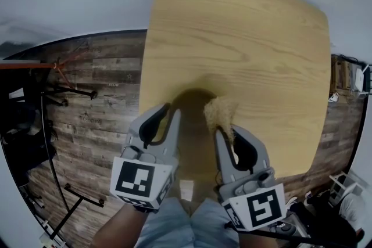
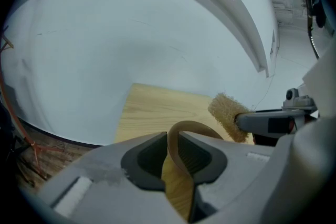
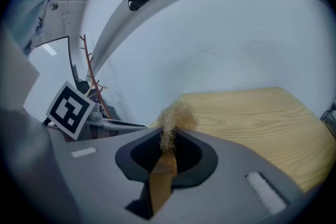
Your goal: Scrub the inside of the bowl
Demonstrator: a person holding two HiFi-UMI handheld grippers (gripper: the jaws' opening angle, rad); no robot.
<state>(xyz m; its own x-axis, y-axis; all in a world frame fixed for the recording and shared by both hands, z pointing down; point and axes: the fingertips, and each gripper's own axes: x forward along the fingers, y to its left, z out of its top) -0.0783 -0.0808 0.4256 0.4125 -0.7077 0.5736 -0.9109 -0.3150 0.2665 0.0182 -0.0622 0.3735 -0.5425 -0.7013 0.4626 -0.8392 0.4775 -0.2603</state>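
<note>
- Table (image 1: 244,32): light wood-grain top, rounded corners.
- Wall (image 2: 105,50): plain white, behind the table.
- Floor (image 1: 99,113): dark wood planks, with black stand legs (image 1: 72,91) on it.

The left hand-held gripper (image 1: 172,115) and the right hand-held gripper (image 1: 230,133) are pale grey plastic with black-lined jaw hollows. Each carries a white cube (image 1: 139,180) printed with black square markers. The person wears light blue clothing (image 1: 174,223).

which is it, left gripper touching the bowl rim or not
Touching. The left gripper view shows the left gripper shut on the bowl, with the rim pinched between its fingers.
</note>
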